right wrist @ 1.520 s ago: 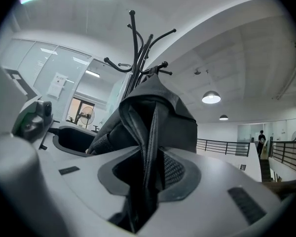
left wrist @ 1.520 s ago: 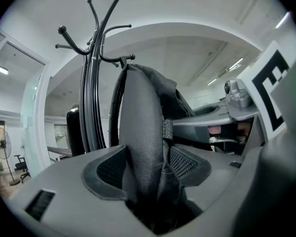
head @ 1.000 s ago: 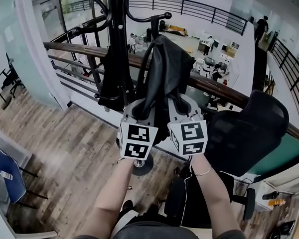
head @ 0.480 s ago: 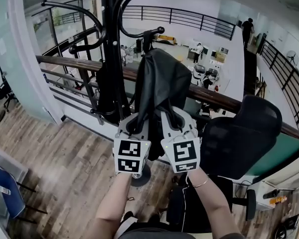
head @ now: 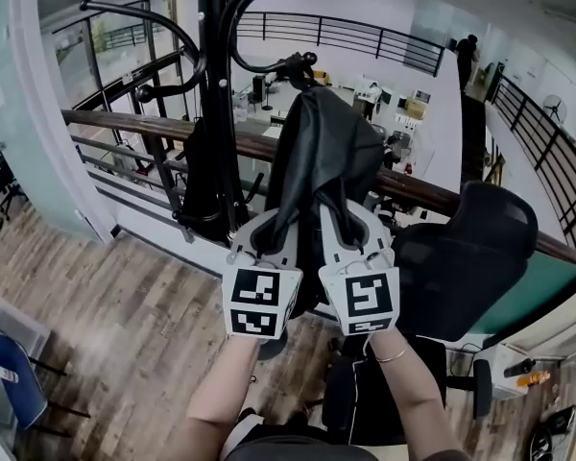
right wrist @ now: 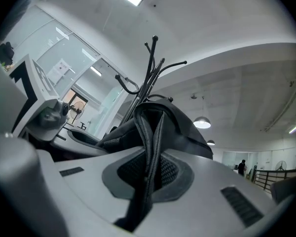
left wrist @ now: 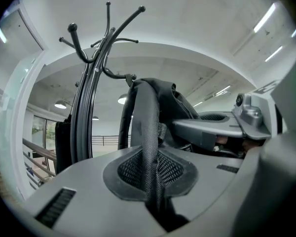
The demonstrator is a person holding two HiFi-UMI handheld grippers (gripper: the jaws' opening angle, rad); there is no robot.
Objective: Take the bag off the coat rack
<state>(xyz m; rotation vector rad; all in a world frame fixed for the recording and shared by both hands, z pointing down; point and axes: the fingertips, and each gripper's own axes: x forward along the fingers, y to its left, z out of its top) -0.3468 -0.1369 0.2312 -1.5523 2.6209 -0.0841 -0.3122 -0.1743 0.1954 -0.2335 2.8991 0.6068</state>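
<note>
The coat rack (head: 211, 84) stood at the left, its black pole rising in front of the wooden railing (head: 106, 120). The left forearm (head: 221, 397) reached forward from below and carried the left gripper (head: 266, 227) roughly level. Its jaws had just been closing, and they pinched a mesh strap (left wrist: 149, 147) of the black bag (head: 322, 152). The bag hung above and between both grippers, its top at the knobbed tip of one curved hook. Close beside it, the right forearm (head: 408, 392) ran parallel. The right gripper (head: 338, 221), tipped slightly upward, had its jaws pressed together on a second strap (right wrist: 150, 152). A black office chair (head: 461, 267) sat to the right.
</note>
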